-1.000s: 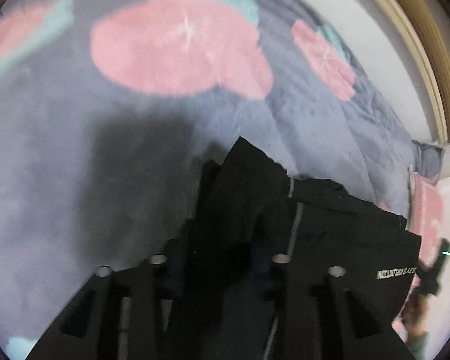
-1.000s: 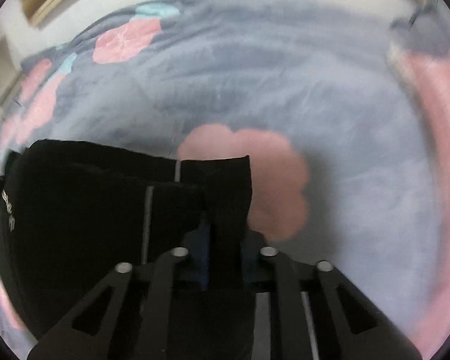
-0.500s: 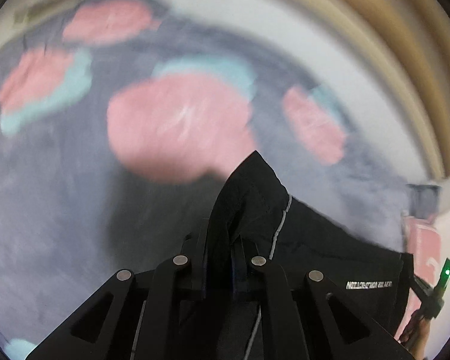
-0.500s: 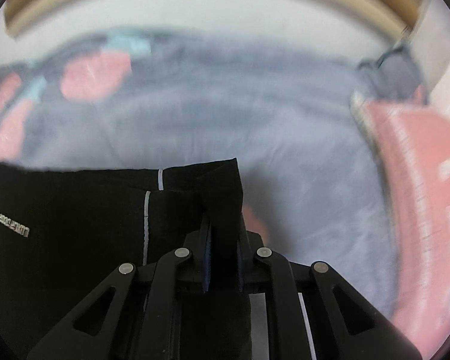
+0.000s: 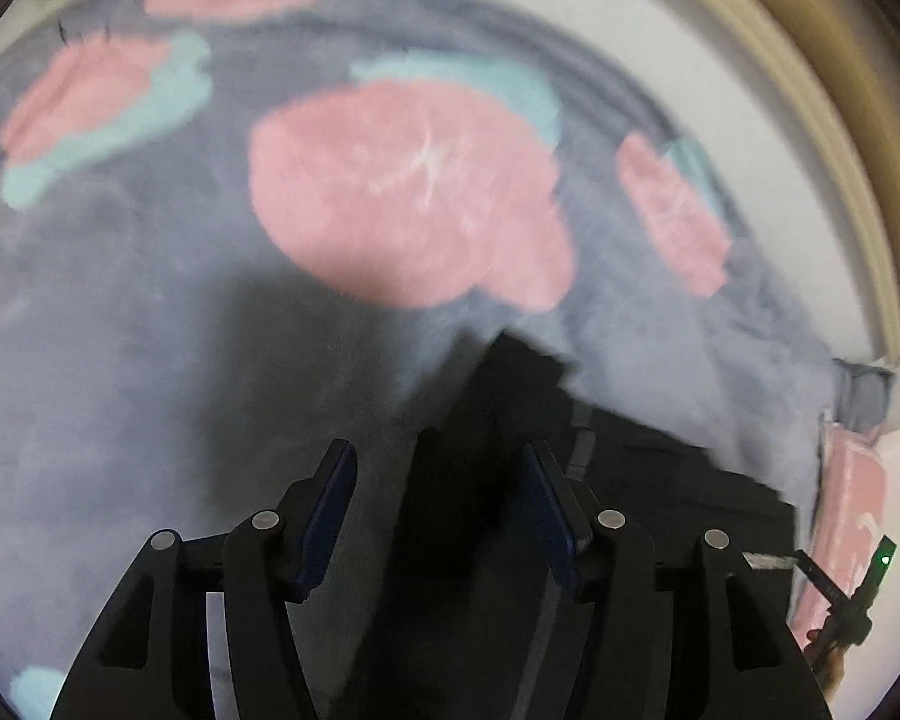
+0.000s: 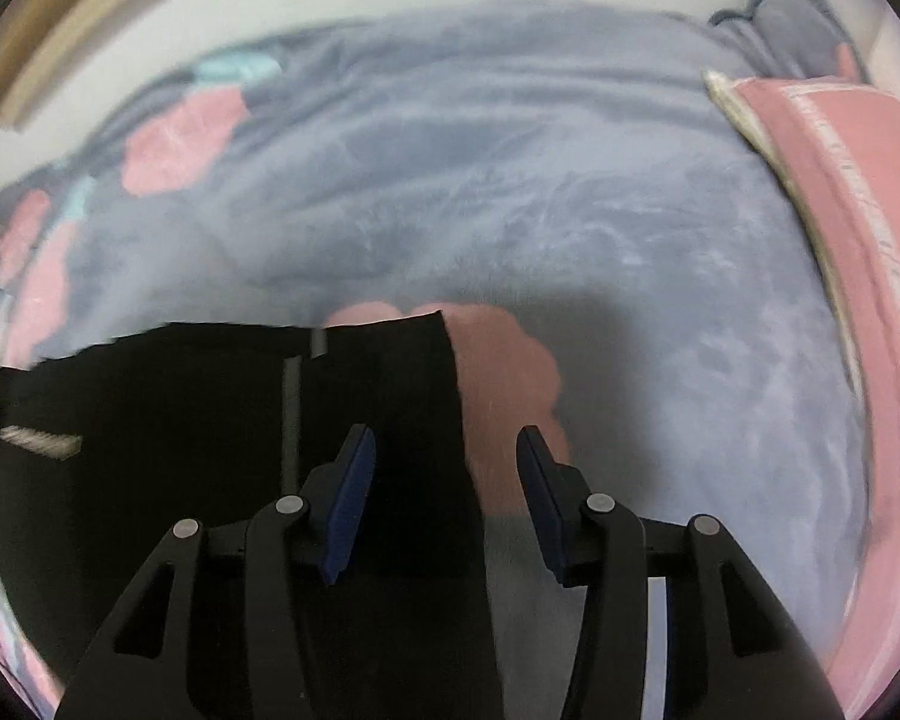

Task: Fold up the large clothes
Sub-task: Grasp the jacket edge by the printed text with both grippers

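Note:
A black garment [image 5: 642,480] with grey stripes and a small white logo lies on a grey blanket with pink flowers. In the left wrist view my left gripper [image 5: 438,468] is opening; a corner of the black cloth sits between its blue pads, and the pads are off it. In the right wrist view the same garment [image 6: 210,420] spreads to the left, its straight edge running between the jaws. My right gripper [image 6: 447,450] is opening too, with its pads clear of the cloth.
The grey blanket [image 6: 570,210] covers the bed. A pink pillow [image 6: 840,192] lies at the right. A pale wall and a wooden frame [image 5: 840,138] curve past the bed's far edge. The other gripper's green light [image 5: 885,558] shows at right.
Both grippers were shut on the black garment's corners and holding them up. Now both sets of jaws have spread and the cloth has dropped flatter onto the blanket.

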Motion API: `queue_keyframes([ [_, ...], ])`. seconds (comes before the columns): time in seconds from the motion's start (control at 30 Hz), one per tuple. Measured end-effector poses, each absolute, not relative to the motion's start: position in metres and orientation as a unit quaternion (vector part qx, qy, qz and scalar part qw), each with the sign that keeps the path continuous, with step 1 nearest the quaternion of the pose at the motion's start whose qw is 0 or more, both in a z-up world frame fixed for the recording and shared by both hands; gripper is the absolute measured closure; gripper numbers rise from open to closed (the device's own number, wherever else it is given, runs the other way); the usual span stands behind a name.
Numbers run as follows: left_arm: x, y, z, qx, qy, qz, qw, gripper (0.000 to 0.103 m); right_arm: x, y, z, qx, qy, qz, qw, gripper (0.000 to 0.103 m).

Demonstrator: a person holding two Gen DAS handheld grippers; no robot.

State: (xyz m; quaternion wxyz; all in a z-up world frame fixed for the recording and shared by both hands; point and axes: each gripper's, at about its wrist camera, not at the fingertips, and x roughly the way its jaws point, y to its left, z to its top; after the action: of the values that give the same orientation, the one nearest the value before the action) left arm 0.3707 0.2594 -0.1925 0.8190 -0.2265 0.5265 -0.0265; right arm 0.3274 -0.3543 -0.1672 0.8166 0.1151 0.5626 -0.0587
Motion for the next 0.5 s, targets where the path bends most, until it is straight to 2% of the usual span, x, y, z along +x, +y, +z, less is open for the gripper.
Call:
queue_keyframes([
  [0.13, 0.322, 0.218, -0.139, -0.190, 0.488, -0.093, 0.847, 0.044, 0.293, -0.322, -0.132, 0.151, 0.544, -0.016, 0.825, 0.051],
  [0.27, 0.281, 0.152, -0.122, -0.157, 0.480, -0.174, 0.846, 0.044, 0.274, -0.253, -0.108, 0.139, 0.537, 0.058, 0.830, 0.051],
  [0.37, 0.254, 0.106, -0.133, -0.150, 0.481, -0.220, 0.835, 0.044, 0.268, -0.204, -0.109, 0.083, 0.540, 0.079, 0.834, 0.051],
  [0.5, 0.251, 0.072, -0.179, -0.140, 0.529, -0.214, 0.809, 0.044, 0.268, -0.167, -0.149, 0.044, 0.564, 0.079, 0.821, 0.051],
])
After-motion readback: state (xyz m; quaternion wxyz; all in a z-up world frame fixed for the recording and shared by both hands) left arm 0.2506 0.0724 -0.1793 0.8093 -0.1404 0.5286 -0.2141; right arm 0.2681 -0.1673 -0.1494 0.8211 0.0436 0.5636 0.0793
